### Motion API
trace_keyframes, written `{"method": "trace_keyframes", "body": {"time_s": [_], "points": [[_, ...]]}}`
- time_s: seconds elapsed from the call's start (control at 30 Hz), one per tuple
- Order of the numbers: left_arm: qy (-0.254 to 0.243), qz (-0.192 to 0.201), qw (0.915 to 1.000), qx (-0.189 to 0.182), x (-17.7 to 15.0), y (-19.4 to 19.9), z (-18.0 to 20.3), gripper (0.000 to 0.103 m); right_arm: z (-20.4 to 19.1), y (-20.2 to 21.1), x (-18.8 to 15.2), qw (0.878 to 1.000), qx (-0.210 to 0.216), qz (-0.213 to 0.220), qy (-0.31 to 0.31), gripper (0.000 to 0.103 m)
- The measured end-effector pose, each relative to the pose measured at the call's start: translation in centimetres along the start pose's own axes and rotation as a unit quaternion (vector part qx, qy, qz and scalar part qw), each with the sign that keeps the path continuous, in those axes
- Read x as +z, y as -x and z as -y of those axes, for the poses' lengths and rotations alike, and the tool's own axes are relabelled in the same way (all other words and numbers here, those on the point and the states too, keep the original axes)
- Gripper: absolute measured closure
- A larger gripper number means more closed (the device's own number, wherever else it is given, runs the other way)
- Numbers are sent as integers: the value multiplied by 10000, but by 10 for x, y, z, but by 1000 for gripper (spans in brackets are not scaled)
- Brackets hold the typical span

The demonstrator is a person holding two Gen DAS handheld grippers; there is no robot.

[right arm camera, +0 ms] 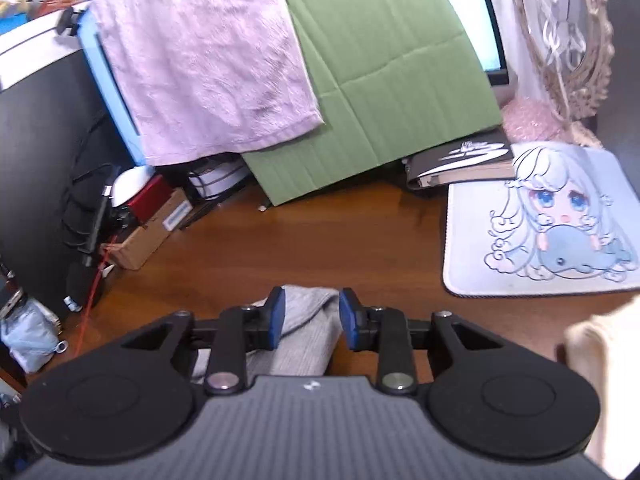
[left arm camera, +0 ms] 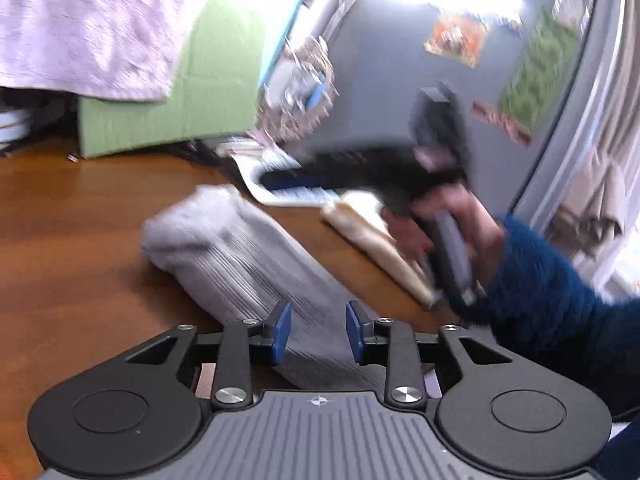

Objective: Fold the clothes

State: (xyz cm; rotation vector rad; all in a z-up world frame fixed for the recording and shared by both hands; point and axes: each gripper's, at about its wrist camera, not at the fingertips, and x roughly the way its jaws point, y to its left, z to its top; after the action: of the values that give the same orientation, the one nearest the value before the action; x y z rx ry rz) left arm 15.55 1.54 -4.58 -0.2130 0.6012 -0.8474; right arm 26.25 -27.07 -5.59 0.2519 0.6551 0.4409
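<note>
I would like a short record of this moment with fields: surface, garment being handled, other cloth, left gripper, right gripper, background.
surface: brown wooden table
garment being handled: grey ribbed sock, lying flat on the table
other cloth: cream cloth to the right of the sock
left gripper: left gripper open over the sock, pads not pressing it
right gripper: right gripper open, grey fabric visible between the pads, not pinched
background: pink towel draped over green cardboard; mouse pad with cartoon print
</note>
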Motion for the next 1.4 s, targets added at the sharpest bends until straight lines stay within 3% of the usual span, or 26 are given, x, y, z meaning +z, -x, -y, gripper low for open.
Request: {"method": "trace_keyframes", "body": {"time_s": [0.07,0.2,0.37,0.53,0.57,0.6,0.63,0.9,1.17,1.27,1.4], "points": [[159,39,9996,213,12,10,-16,66,-9,17,-8,9999,96,26,124,70],[743,-146,9952,618,33,3,-60,68,-36,44,-35,9987,354,16,363,70],[1653,-500,9833,573,44,-30,-103,68,-56,63,-66,9966,731,58,364,68],[2441,-528,9677,354,44,-50,-130,68,-68,74,-86,9942,999,70,382,68],[2566,-523,9647,272,45,-53,-134,70,-70,74,-91,9933,1083,3,404,68],[2634,-531,9630,208,45,-56,-136,83,-72,74,-96,9922,1166,-67,433,68],[2616,-547,9634,194,47,-59,-135,95,-74,72,-100,9922,1155,-142,458,68],[2260,-391,9724,417,66,-57,-137,97,-105,79,-136,9933,397,204,1063,78],[2166,-454,9738,523,64,-63,-142,97,-152,100,-192,9657,-705,677,2406,81],[2087,-496,9752,537,64,-63,-142,97,-150,105,-197,9690,-740,626,2271,81],[1885,-534,9791,544,65,-61,-136,96,-133,120,-190,9849,-295,434,1648,81]]}}
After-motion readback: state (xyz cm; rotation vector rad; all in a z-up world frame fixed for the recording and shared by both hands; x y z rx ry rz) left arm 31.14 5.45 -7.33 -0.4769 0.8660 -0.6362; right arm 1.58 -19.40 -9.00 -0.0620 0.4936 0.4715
